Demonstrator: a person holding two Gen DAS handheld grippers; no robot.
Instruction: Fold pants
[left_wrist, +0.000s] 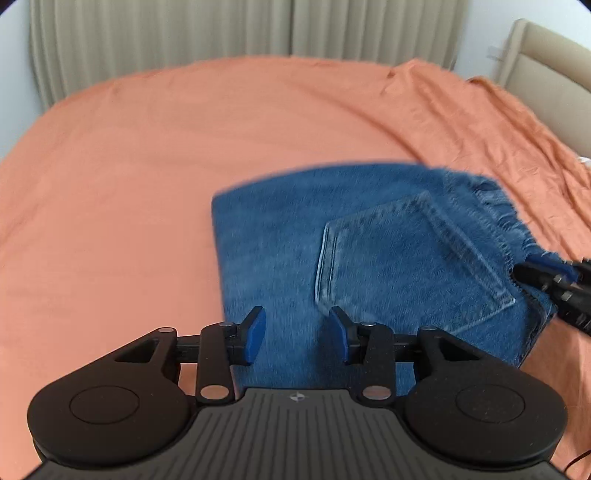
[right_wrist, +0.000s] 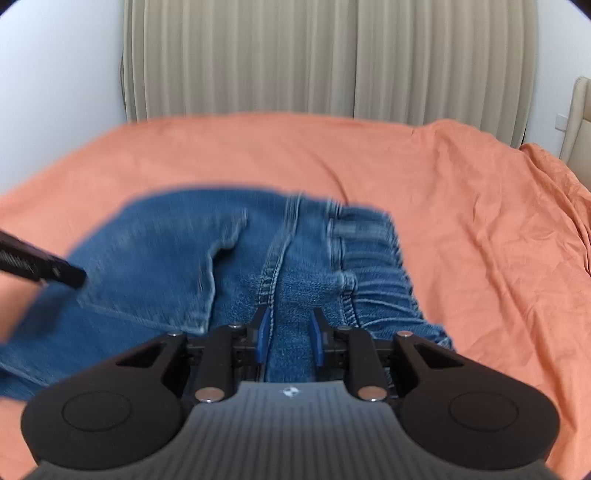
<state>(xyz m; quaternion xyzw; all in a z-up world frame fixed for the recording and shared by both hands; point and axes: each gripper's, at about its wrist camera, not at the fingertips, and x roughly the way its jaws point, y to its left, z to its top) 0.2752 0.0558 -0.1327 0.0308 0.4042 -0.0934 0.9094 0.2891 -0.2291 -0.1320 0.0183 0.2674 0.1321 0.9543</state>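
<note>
Orange bedsheet (left_wrist: 147, 184), spread under everything; beige curtain (right_wrist: 295, 55) beyond it. Folded blue jeans (left_wrist: 295, 240) lay on the sheet directly ahead of both grippers. Left gripper (left_wrist: 297, 334) stood half-open above the denim, gripping nothing; right gripper (right_wrist: 290, 338) was narrow, denim between its pads, grip uncertain.

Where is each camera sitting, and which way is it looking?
Left wrist view: sits on the left gripper, looking forward and down over the folded blue denim jeans on the orange bed sheet; its own blue-padded fingers show, jaws apart, and the right gripper at the jeans' frayed edge.
Right wrist view: sits on the right gripper, looking down at the waistband; the left gripper's tip shows at left.
Both share the jeans, sheet and beige curtains.
</note>
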